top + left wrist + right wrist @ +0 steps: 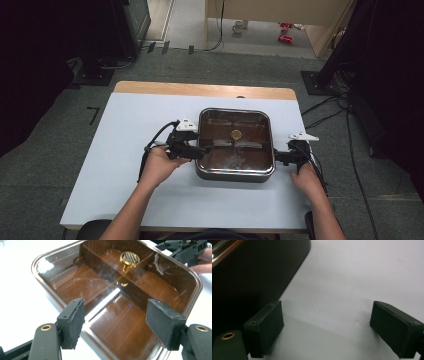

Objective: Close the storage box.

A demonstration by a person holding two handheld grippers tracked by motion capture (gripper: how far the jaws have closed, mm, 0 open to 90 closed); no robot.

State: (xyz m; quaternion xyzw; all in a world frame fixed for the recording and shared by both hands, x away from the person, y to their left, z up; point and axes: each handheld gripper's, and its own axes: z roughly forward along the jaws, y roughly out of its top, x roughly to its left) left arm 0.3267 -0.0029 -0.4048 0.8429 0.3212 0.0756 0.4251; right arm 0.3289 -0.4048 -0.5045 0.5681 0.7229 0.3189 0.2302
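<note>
Right now my left gripper (115, 322) hangs with its jaws spread wide and nothing between them, poised over the near left edge of the pot (235, 145), while my right gripper (327, 327) is likewise released, its jaws apart over bare table (352, 277) just beside the pot's dark outer wall (254, 272). From the high view the left gripper (200, 150) touches or nearly touches the pot's left side and the right gripper (280, 157) sits at its right side; the pot stands near the middle of the white table (125, 150), a little toward the far edge. I judge it to be a square electric pot with a glass lid (117, 290) and a small gold knob (129, 258) at the lid's centre. It looks heavy and rigid, with the body metal and the lid breakable and slick, so I would not pinch the glass itself. The safest hold, I think, is on both sides at once, under the rim or on side handles, lifted level so the lid does not slide. Whether handles exist I cannot tell, since my grippers and hands cover those spots. Reflections on the glass make the inside hard to read; a divider seems to cross it, and I cannot tell if anything is in it.
</note>
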